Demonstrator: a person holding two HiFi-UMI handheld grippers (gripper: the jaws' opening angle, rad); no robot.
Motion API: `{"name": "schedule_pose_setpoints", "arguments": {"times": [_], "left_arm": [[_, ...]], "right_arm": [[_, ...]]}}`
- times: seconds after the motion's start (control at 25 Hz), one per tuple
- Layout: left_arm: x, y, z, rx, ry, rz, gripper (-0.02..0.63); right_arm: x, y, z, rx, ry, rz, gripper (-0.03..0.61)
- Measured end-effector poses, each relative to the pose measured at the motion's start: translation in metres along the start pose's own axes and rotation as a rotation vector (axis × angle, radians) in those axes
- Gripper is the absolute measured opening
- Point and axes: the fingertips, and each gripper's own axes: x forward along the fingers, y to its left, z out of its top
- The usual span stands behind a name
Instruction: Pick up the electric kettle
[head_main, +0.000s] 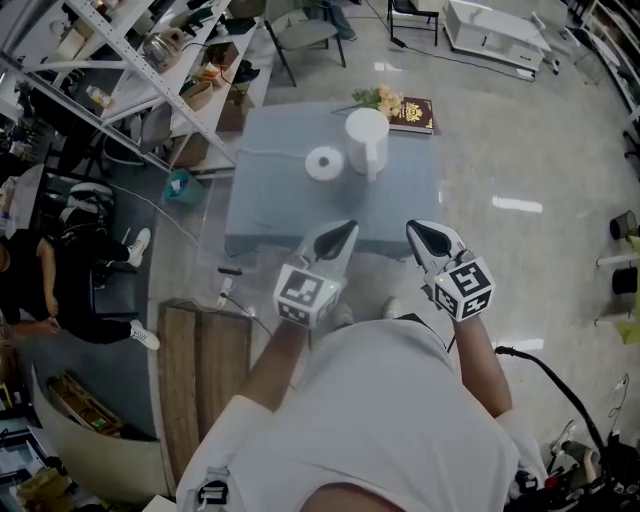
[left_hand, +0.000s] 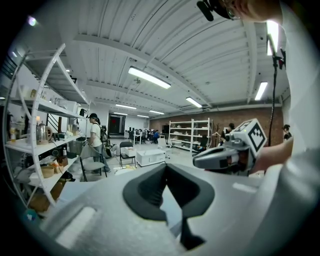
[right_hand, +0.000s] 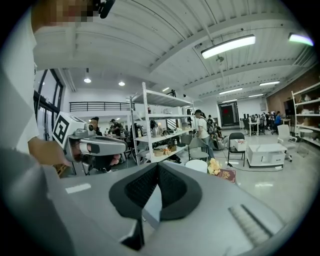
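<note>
The white electric kettle (head_main: 367, 139) stands upright at the far side of the grey-blue table (head_main: 270, 205); in the right gripper view its top (right_hand: 196, 166) just shows above the jaws. A white round disc (head_main: 324, 163) lies to its left. Both grippers hover short of the table's near edge, apart from the kettle. My left gripper (head_main: 338, 238) (left_hand: 166, 170) is shut with nothing in it. My right gripper (head_main: 424, 237) (right_hand: 157, 167) is shut and empty too. Each gripper shows in the other's view: the right one (left_hand: 225, 155), the left one (right_hand: 95, 147).
Yellow flowers (head_main: 378, 98) and a dark red book (head_main: 411, 115) lie behind the kettle. Metal shelving (head_main: 130, 60) with clutter runs along the left. A wooden board (head_main: 205, 370) and a cable lie on the floor at the left. A person (head_main: 30, 280) sits at far left.
</note>
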Motion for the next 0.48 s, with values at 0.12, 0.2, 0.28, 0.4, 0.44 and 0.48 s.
{"name": "schedule_pose_setpoints", "arguments": {"times": [0.12,0.2,0.28,0.4,0.44,0.48], "left_arm": [[0.0,-0.001,0.0,-0.005,0.001,-0.003,0.003],[0.0,0.0,0.001,-0.009,0.003,-0.004,0.003],[0.0,0.003,0.001,-0.006,0.003,-0.002,0.003],[-0.003,0.007,-0.001,-0.009,0.012,0.005,0.003],[-0.003,0.008,-0.001,-0.011,0.014,0.007,0.003],[-0.004,0.009,-0.002,-0.012,0.015,0.01,0.003]], "right_arm": [[-0.001,-0.001,-0.002,0.004,0.007,-0.004,0.005],[-0.001,-0.003,-0.004,0.002,0.014,-0.009,0.005],[0.0,-0.005,-0.004,0.0,0.015,-0.015,0.005],[0.002,-0.007,-0.004,0.0,0.012,-0.017,0.005],[0.002,-0.006,-0.005,0.0,0.013,-0.016,0.005],[0.002,-0.006,-0.006,0.0,0.013,-0.016,0.005]]}}
